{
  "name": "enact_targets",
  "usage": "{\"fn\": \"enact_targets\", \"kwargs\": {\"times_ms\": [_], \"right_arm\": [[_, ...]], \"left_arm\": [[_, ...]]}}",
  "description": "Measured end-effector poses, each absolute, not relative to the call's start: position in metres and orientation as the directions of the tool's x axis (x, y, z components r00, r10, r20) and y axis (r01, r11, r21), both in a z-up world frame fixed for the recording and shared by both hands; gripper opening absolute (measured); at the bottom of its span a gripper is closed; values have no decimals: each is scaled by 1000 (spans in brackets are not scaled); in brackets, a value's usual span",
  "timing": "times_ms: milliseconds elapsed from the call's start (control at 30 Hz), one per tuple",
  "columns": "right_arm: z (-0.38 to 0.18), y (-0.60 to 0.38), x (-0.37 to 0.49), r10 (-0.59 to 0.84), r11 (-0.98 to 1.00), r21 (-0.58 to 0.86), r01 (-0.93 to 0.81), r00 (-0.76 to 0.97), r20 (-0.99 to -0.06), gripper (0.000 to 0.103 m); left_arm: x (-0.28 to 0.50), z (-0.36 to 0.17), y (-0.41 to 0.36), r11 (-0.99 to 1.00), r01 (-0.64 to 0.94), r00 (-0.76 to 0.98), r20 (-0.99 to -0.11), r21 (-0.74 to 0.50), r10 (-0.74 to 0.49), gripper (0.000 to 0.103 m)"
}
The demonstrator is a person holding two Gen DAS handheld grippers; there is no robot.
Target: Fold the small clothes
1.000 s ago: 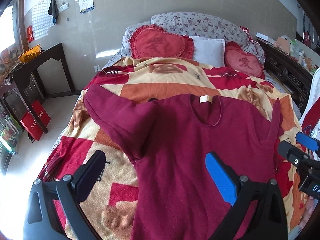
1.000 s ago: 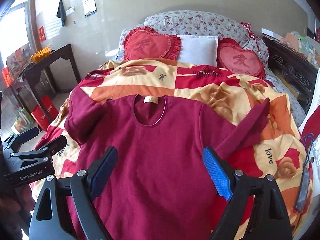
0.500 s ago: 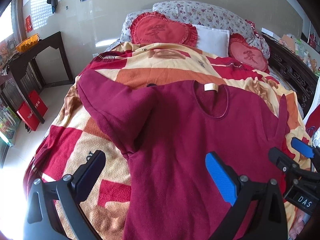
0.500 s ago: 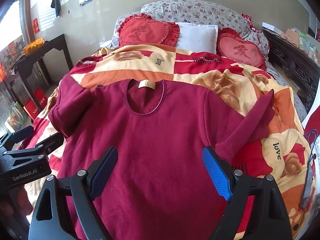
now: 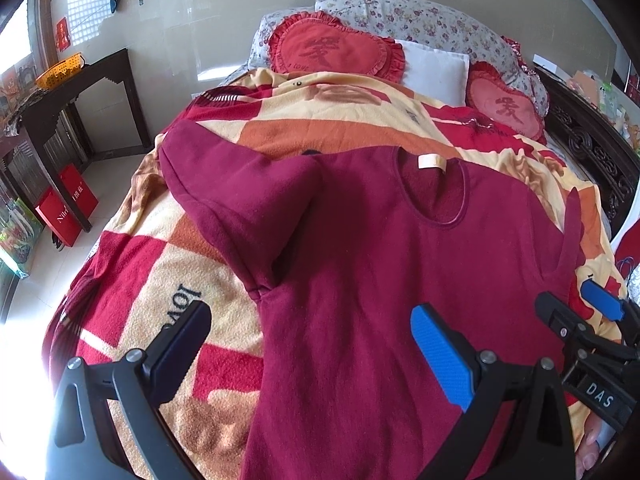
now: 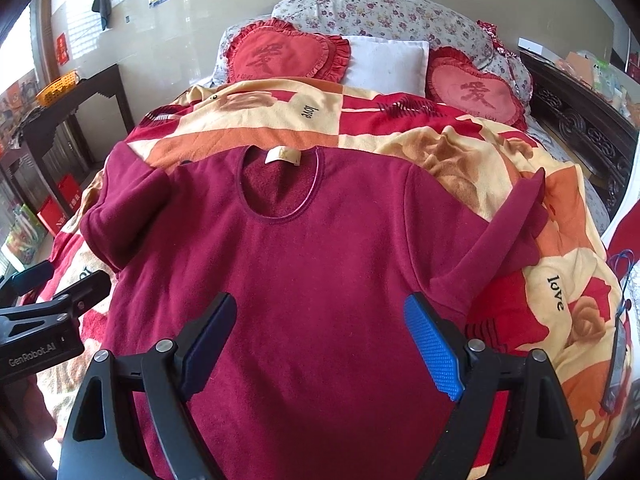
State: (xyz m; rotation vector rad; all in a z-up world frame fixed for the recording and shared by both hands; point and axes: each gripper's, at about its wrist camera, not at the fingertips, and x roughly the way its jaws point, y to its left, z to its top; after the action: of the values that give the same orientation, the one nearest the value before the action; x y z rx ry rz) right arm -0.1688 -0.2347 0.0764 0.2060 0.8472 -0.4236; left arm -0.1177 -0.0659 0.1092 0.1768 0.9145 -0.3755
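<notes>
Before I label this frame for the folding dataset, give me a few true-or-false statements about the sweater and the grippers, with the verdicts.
1. The maroon sweater lies front up on the blanket, its neck label showing. True.
2. The left gripper is shut on a sleeve. False: its jaws stand wide apart, holding nothing.
3. The right gripper is open over the sweater's body. True.
4. The sweater is already folded in half. False: its body lies spread out; only the sleeves are bent or bunched.
5. Two red heart-shaped cushions, one and another, sit at the head of the bed. True.
</notes>
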Motion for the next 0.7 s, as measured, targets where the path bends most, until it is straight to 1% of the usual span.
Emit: {"fn": "enact_targets", "kwargs": {"times_ms": [100,700], "right_arm": [[75,-237,-171,-268,895,28,445,587,-764,71],[72,-237,-176,-283,891,12,454,576,-767,71]], "left_arm": [[-121,111,-65,922,387,551,-800,-7,-238,102],[-129,113,-73,919,394,551,-799,-4,-240,102]]}}
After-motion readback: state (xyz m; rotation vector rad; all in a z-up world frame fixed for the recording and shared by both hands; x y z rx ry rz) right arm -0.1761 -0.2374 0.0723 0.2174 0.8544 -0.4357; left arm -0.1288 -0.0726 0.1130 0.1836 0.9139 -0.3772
